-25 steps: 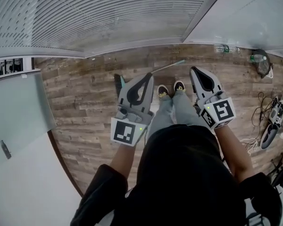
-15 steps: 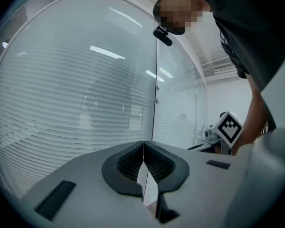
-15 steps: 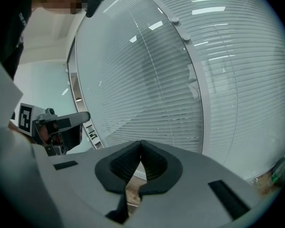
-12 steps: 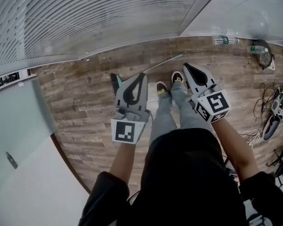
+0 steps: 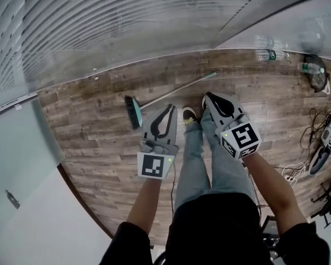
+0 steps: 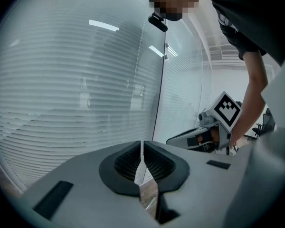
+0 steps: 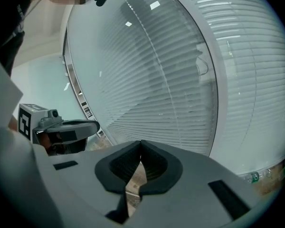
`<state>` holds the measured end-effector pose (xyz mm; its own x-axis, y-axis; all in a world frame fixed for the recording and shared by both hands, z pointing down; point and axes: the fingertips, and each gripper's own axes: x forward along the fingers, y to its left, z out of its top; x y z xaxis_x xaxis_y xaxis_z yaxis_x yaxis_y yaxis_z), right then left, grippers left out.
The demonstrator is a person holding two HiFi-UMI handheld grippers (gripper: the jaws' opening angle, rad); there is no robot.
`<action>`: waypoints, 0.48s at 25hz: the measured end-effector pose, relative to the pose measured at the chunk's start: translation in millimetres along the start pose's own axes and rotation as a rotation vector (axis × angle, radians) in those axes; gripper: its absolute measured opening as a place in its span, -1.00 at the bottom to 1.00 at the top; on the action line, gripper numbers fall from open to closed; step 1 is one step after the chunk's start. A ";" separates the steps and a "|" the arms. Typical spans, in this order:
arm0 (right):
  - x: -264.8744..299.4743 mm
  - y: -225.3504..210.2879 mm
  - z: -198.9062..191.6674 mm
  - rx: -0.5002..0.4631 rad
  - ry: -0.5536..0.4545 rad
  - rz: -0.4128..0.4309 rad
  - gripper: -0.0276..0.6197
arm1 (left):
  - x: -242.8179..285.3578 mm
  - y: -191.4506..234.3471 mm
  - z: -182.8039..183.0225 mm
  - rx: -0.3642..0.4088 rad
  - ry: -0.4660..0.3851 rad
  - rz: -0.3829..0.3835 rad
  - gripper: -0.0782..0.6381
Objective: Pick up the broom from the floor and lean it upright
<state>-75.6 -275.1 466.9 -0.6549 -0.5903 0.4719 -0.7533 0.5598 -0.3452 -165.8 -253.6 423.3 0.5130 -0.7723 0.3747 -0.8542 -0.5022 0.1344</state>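
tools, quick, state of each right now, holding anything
Left tool: closed, holding nothing.
Right tool: closed, holding nothing.

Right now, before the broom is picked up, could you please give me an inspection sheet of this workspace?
Surface: wood-plank floor.
Job's things: broom lying flat on the floor, teal head to the left, handle running toward the wall; untouched.
Clutter: plastic bottles by the wall; gear at the right edge, too small to identify.
Grippers: left gripper and right gripper both shut, nothing between the jaws, held above the floor.
Cables: loose cables on the floor at the right.
Surroundings: glass wall with blinds; white panel at the left.
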 end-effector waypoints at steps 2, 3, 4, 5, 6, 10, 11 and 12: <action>15.4 -11.9 -21.6 -0.004 0.030 0.006 -0.87 | 18.6 7.5 -25.8 0.036 0.030 0.001 -0.73; 22.7 -17.6 -32.8 -0.006 0.043 0.007 -0.87 | 27.2 12.7 -38.7 0.046 0.045 -0.001 -0.73; 30.0 -22.9 -43.7 -0.008 0.054 0.008 -0.87 | 35.2 18.3 -51.9 0.052 0.062 -0.006 -0.73; 37.7 -28.1 -54.2 -0.009 0.064 0.009 -0.87 | 43.0 23.6 -65.1 0.060 0.082 -0.016 -0.73; 45.8 -33.2 -65.0 -0.005 0.078 0.014 -0.87 | 51.0 27.9 -77.9 0.077 0.101 -0.029 -0.73; 75.6 -51.9 -114.4 0.073 0.189 0.045 -0.87 | 76.2 40.9 -127.6 0.172 0.186 -0.064 -0.73; 81.3 -56.1 -125.6 0.096 0.211 0.049 -0.86 | 80.1 44.4 -140.8 0.168 0.207 -0.061 -0.73; 86.3 -59.8 -135.9 0.119 0.227 0.051 -0.86 | 83.0 47.0 -154.6 0.158 0.227 -0.060 -0.73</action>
<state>-78.9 -280.4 638.6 -0.6722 -0.4096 0.6167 -0.7301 0.5052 -0.4602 -176.5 -281.2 602.5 0.5147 -0.6414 0.5690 -0.7902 -0.6123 0.0246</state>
